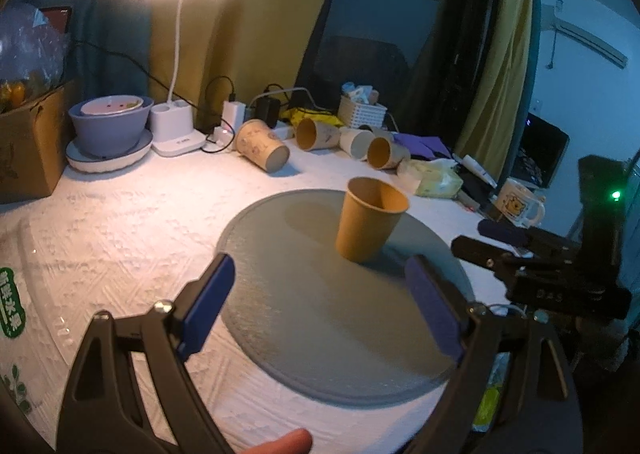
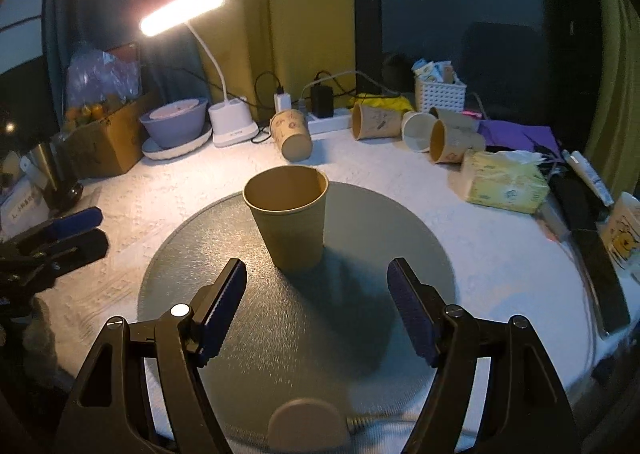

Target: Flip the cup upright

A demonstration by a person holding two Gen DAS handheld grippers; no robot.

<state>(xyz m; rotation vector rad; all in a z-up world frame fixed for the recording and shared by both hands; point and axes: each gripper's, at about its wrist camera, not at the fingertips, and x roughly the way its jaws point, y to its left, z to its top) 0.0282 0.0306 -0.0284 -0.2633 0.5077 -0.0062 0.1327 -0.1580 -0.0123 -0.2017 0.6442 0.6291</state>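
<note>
A tan paper cup stands upright, mouth up, on a round grey mat. It also shows in the right wrist view on the mat. My left gripper is open and empty, a short way in front of the cup. My right gripper is open and empty, just short of the cup. The right gripper shows at the right edge of the left wrist view. The left gripper shows at the left edge of the right wrist view, its jaws close together.
Several paper cups lie on their sides along the back of the white table. A lit desk lamp, a bowl on a plate, a cardboard box, a white basket, a tissue pack and a mug stand around.
</note>
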